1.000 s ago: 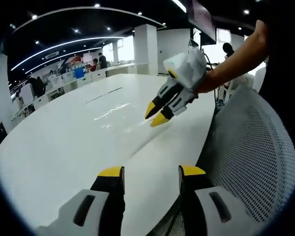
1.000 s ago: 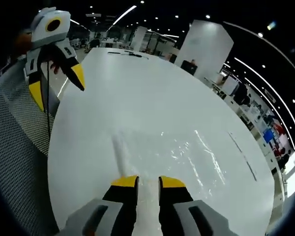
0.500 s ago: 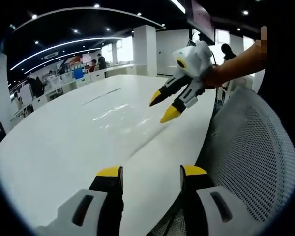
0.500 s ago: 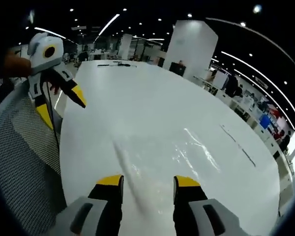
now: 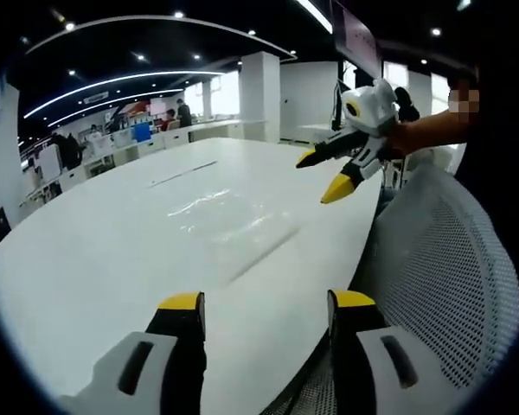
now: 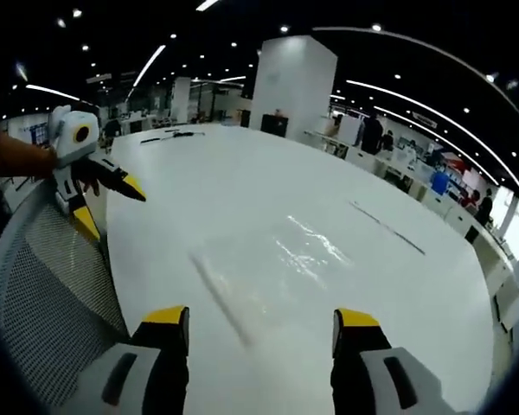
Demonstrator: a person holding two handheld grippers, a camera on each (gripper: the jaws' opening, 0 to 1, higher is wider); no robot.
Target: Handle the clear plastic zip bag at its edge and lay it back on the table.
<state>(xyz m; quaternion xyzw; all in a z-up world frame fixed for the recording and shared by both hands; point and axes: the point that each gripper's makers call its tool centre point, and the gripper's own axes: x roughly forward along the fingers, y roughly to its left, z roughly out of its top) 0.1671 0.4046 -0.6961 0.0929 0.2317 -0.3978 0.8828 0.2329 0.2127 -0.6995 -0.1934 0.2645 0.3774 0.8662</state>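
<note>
Both of my grippers hang above the table's near edge with jaws spread wide and nothing between them. From the left gripper view, my left gripper (image 5: 264,303) shows its two yellow-tipped jaws well apart over the white table (image 5: 86,259), and my right gripper (image 5: 333,173) comes in from the right, lifted clear of the tabletop, its jaws also parted. From the right gripper view, my right gripper (image 6: 259,318) is just as wide, and my left gripper (image 6: 104,203) sits off to the left, near the table's rim.

Largest thing here is the table, long, white and rounded at its end. Beside it, a grey mesh chair (image 5: 441,285) back fills the side nearest me.

On the tabletop the bag (image 6: 268,268) lies flat, apart from both grippers. Its zip edge reads as a faint straight strip on the side nearest the chair, and that strip runs slantwise away from my right jaws, so the bag's long axis seems to follow it. In the left gripper view the bag (image 5: 233,229) shows mostly as glare and wrinkles; its far corners I cannot make out against the white.

Farther along the table lies a thin dark line (image 6: 385,227), too small for me to identify.
</note>
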